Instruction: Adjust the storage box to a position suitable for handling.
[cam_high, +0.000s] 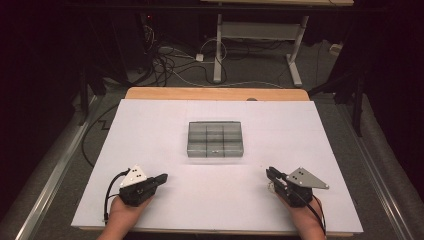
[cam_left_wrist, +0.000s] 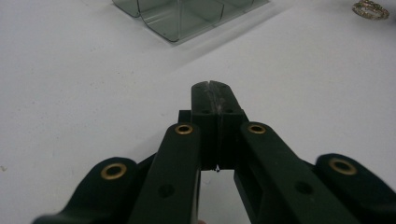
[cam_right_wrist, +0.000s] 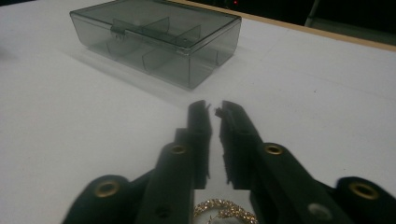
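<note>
Box (cam_high: 215, 140) sits shut at the desk (cam_high: 150, 125) centre in the high view, both grippers at the near edge. Left gripper (cam_left_wrist: 212, 85) view: jaws closed, empty. Right gripper (cam_right_wrist: 213, 106) view: jaws nearly closed on nothing, gold bracelet (cam_right_wrist: 224, 213) beneath; nothing looks packed yet.

Two hands come in from the bottom of the high view, well apart. Each hand holds one gripper low, and both point forward and a little toward each other. The left gripper (cam_high: 162, 177) has its fingers (cam_left_wrist: 205, 100) pressed tight together. The right gripper (cam_high: 270, 172) has its fingers (cam_right_wrist: 198, 116) almost together, with a thin gap between them.
</note>
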